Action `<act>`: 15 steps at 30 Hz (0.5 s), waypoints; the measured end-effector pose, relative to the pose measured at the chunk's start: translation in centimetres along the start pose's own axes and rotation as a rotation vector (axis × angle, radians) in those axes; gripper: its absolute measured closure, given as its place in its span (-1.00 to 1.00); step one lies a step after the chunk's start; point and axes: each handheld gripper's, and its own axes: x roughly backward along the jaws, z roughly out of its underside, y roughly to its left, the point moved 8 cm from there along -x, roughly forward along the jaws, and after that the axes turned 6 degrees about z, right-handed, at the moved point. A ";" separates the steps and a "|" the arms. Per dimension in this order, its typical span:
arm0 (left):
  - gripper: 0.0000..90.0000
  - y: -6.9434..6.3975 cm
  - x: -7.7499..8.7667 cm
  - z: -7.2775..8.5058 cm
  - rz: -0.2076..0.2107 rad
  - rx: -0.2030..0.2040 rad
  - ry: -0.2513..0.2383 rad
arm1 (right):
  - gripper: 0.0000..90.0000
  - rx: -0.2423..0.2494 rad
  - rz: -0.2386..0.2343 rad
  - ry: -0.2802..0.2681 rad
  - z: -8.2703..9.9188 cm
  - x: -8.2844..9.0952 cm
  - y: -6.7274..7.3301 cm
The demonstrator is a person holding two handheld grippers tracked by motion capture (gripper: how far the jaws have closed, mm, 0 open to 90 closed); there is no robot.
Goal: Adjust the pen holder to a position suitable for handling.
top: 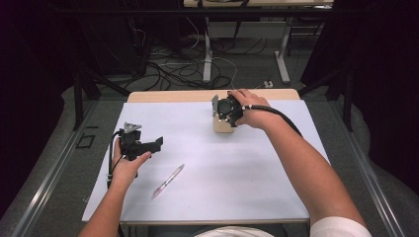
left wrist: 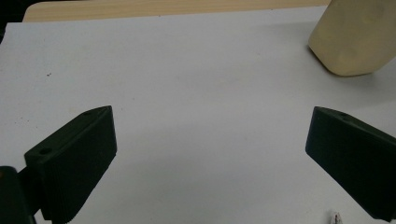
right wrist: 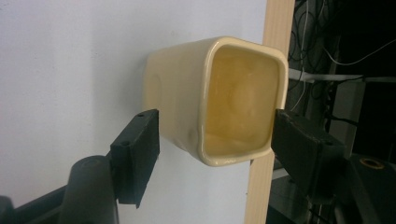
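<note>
A cream square cup [top: 222,125] stands upright on the white sheet [top: 247,163] near the table's far edge. My right gripper [top: 221,107] comes down on it from above. In the right gripper view the cup's open mouth [right wrist: 238,98] faces the camera and my right gripper [right wrist: 217,135] has one black jaw against each outer wall, with no gap showing. My left gripper [top: 157,143] rests at the left of the sheet, held level. Its jaws [left wrist: 210,135] stand wide open over bare sheet. The cup [left wrist: 357,37] appears far off to their upper right.
A clear pen [top: 168,181] lies slanted on the sheet in front of the left hand, and its tip [left wrist: 335,217] shows beside the right-hand jaw. The wooden table edge [top: 197,95] runs just behind the cup. Table legs and cables cover the floor beyond.
</note>
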 end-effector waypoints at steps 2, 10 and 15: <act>-0.95 0.0 0.0 0.0 0.000 -0.001 0.001 | -0.25 -0.001 -0.018 0.018 -0.1 -0.6 0.3; -0.95 0.1 0.1 0.0 -0.002 -0.001 0.006 | -0.13 0.008 -0.054 0.016 -0.6 -2.3 0.5; -0.95 0.2 0.0 0.1 0.000 0.001 0.003 | -0.06 -0.013 -0.074 0.031 -0.5 -2.9 0.6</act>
